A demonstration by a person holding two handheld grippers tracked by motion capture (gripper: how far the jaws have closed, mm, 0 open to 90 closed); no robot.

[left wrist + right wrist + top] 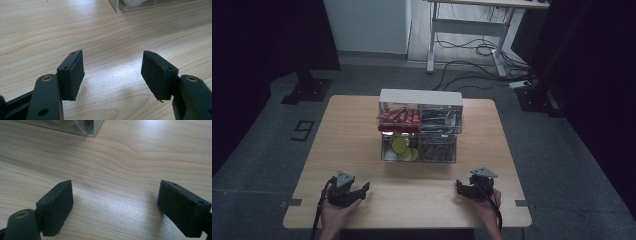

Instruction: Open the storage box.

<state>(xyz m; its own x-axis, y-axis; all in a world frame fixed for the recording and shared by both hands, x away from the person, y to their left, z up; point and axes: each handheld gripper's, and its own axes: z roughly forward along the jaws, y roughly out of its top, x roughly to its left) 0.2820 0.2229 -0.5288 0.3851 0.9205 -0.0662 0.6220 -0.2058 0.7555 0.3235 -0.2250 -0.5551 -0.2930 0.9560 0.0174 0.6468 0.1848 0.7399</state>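
Fingers (72, 75) of both grippers spread wide, empty, pointing toward the organizer (420, 126).

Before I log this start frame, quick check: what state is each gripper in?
Left gripper: open, jaws apart over bare table, holding nothing.
Right gripper: open, jaws wide apart, holding nothing.

The table (352, 150) is pale wood with wavy brown grain. The clear organiser (420, 126), white-topped, holds red packets (399, 117) at 10 o'clock, yellow-green discs (401, 146) at 7 o'clock and dark items elsewhere. Both grippers, left (112, 67) and right (115, 202), are matte black.
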